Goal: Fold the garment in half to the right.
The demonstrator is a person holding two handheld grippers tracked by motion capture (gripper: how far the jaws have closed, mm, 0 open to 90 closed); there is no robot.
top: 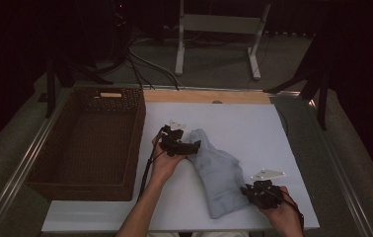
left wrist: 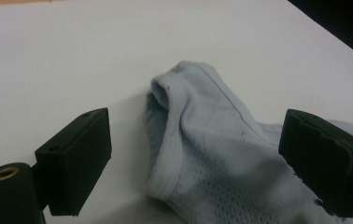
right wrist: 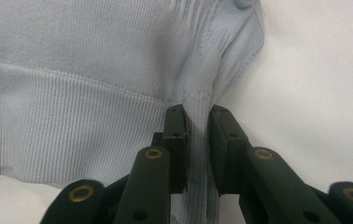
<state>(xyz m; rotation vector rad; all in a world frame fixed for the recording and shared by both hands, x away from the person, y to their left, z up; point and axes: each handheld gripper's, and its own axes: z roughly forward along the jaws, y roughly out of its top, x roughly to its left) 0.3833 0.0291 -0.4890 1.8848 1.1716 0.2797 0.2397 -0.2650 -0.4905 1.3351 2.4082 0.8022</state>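
A pale blue garment [top: 218, 170] lies folded on the white table top [top: 253, 128], running from the middle toward the front edge. My left gripper [top: 187, 148] is at its far end with its jaws wide apart, and the garment's mesh end [left wrist: 198, 149] rests between them untouched. My right gripper [top: 247, 190] is at the near right corner. In the right gripper view the jaws are pinched on a ribbed fold of the garment [right wrist: 198, 112], and my right gripper [right wrist: 198, 121] holds it off the table.
A dark wicker basket [top: 130, 143] stands at the left of the table, close to my left hand. A strip of wood [top: 209, 96] runs along the far edge. Beyond it are cables and a white stand [top: 219, 29] on the floor.
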